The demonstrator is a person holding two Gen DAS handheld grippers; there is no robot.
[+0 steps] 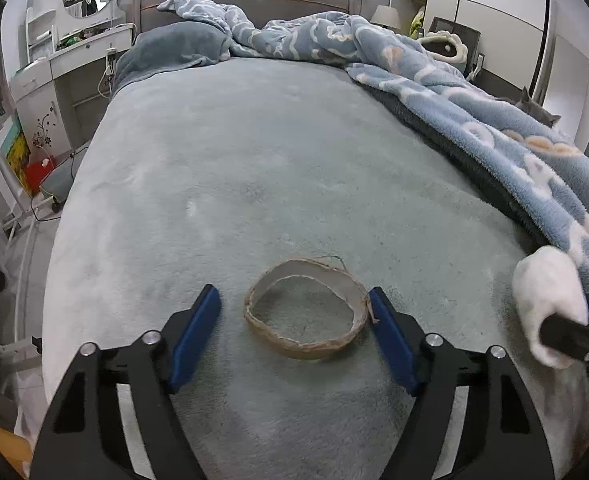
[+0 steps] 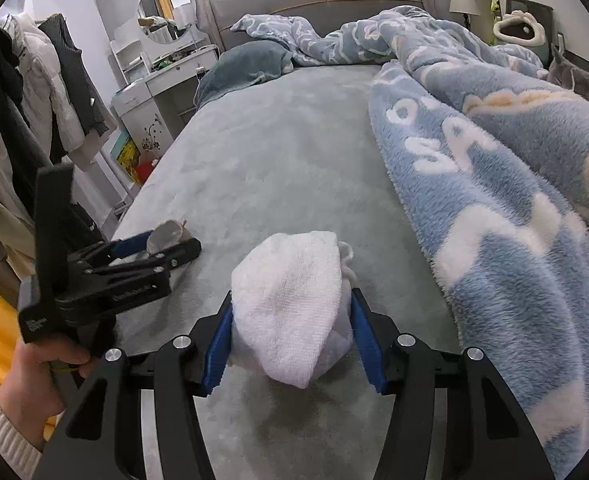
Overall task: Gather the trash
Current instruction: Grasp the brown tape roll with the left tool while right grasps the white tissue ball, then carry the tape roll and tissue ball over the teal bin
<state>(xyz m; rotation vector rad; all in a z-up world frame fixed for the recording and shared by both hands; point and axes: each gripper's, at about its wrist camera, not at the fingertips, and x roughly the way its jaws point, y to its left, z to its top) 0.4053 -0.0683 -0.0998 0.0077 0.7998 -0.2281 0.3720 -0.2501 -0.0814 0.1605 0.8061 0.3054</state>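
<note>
Crowding the white cloth, a rumpled blanket lies alongside.

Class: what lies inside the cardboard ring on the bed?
Inside the cardboard ring only bare grey bed cover shows. The ring's near wall hides a thin strip of cover behind it.

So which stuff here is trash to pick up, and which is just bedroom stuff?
For the job:
- cardboard ring, lying between the open left gripper fingers
- white wad, gripped in the right gripper

Just lying about:
- blue blanket
- pillow
- grey cat
- hanging coats
</note>
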